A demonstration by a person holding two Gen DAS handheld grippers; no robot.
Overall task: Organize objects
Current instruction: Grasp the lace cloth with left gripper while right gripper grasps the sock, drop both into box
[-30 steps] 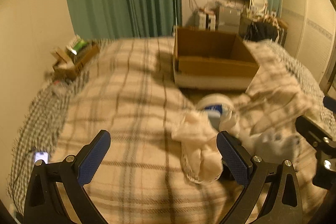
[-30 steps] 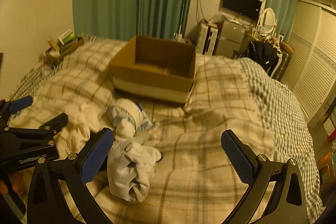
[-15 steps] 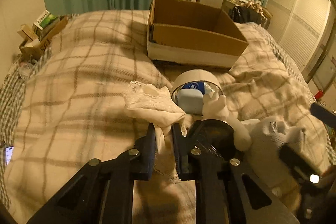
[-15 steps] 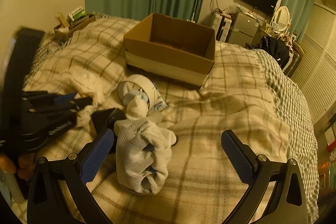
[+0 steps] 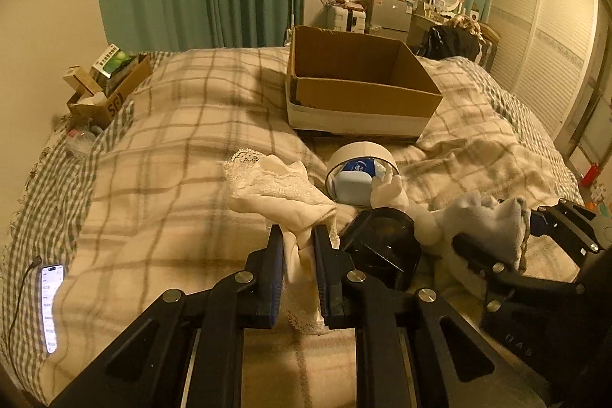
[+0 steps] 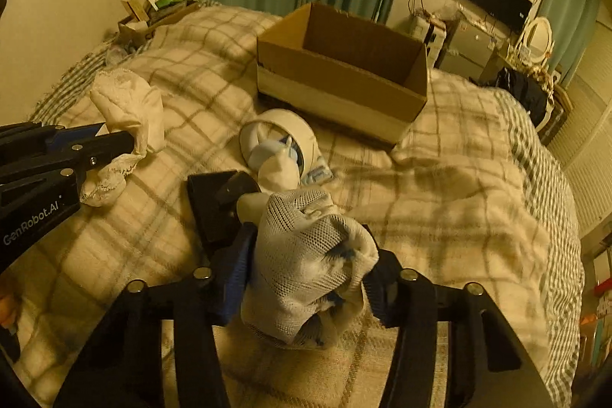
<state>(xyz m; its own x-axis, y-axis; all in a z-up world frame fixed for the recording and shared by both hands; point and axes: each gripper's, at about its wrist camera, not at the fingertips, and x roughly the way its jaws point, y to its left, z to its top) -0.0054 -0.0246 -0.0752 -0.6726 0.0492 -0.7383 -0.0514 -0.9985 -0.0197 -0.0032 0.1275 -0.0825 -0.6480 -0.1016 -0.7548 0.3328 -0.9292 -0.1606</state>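
Now, left gripper (image 5: pixel 298 266): it is pinching the lower fold of the cream lace-trimmed cloth (image 5: pixel 275 186), with its jaws drawn nearly together on the fabric.
Right gripper (image 6: pixel 306 278): it is clamping the white mesh sock bundle (image 6: pixel 306 266) between both pads, and the bundle is bulging above and below the grip.
Cloth position: most of it is lying on the plaid blanket (image 5: pixel 160 178) just ahead of the left fingers, and its lace edge is trailing under the jaws.
Neighbours: a black round-topped object (image 5: pixel 378 247) is sitting between the two grippers, and a white tape roll (image 5: pixel 361 155) holding a small blue-and-white item is standing just beyond it.
Destination, as a judgement: the open cardboard box (image 5: pixel 355 83) at the far middle of the bed is probably waiting for both pieces; nothing is showing inside it.
Doing it well: lifting straight up first is keeping the hanging lace from dragging the tape roll or the black object.
Carrying: moving each piece over the near wall before releasing is avoiding a snag on the rim.
Risk: the cloth grip is holding only a thin fold, so swinging fast is likely loosening it.
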